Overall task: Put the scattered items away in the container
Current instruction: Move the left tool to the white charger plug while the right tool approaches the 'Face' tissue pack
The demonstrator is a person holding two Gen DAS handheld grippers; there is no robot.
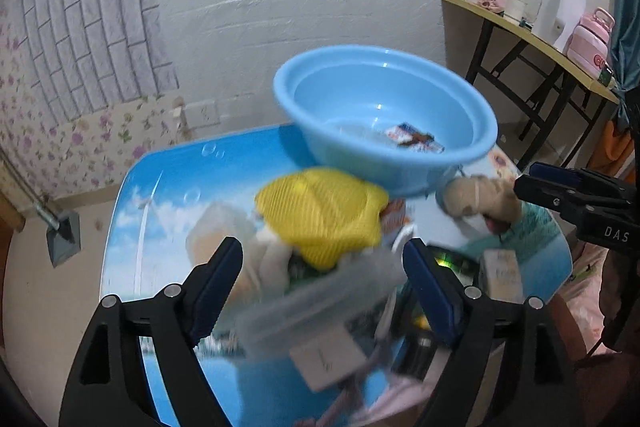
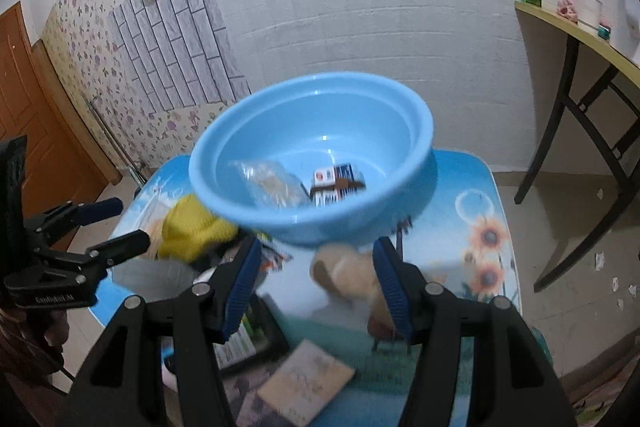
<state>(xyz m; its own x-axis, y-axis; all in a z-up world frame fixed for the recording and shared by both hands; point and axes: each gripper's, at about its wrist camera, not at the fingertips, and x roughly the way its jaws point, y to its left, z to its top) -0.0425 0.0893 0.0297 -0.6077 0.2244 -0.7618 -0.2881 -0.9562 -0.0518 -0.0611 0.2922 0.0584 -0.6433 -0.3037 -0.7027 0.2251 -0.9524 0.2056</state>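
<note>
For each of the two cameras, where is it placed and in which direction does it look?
Left wrist: sits on the left gripper, looks forward over the table at the yellow cloth and basin; own open fingers show, right gripper at the right edge.
Right wrist: sits on the right gripper, faces the basin; open fingers show, left gripper at left.
Shared: basin, cloth, table, plush toy.

Blue picture-printed table (image 2: 472, 187), blue basin (image 2: 400, 203), yellow cloth (image 1: 320, 215), plush toy (image 2: 352, 275)

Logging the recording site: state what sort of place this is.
Probably a lived-in room at home, not a lab. Floral wallpaper and a wooden door line the wall, a folding side table carries a pink bottle and cups, and the blue basin sits on a small picture-printed table.
</note>
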